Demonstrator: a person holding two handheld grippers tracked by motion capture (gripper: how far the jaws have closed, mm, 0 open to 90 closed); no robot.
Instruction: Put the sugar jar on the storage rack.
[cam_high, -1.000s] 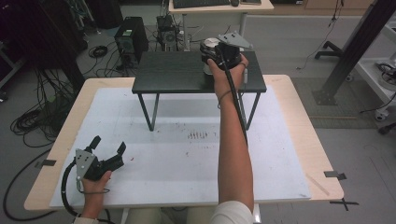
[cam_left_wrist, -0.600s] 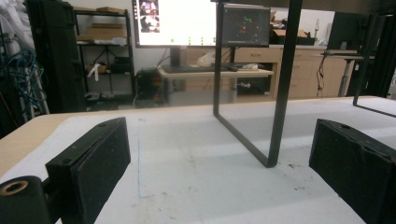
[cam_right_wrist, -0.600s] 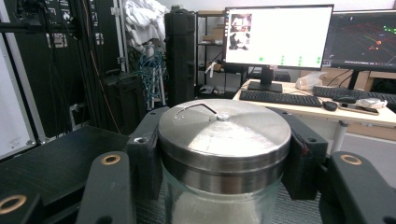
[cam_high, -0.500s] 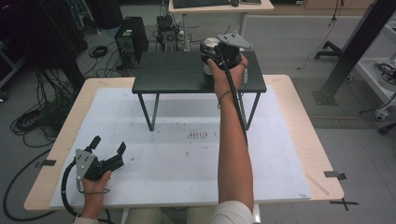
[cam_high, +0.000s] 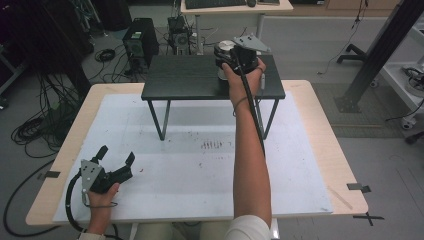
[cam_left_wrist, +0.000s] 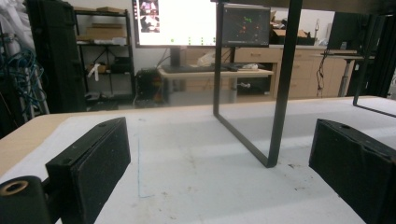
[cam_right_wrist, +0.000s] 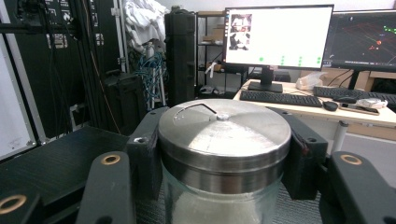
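Both grippers: black bodies, grey three-cornered plate on top. Left gripper (cam_high: 116, 161): black cable loops off its back; two blocky black jaws faced with rough foam-like pads (cam_left_wrist: 102, 161), small screw holes on the top edges, brass-ringed pivot at the lower left. Right gripper (cam_right_wrist: 224, 154): black cable trails along the forearm, brass-ringed holes on the black links, small screws on the jaws. Bare forearms, light short sleeve (cam_high: 247, 227), thin dark band on the right wrist.
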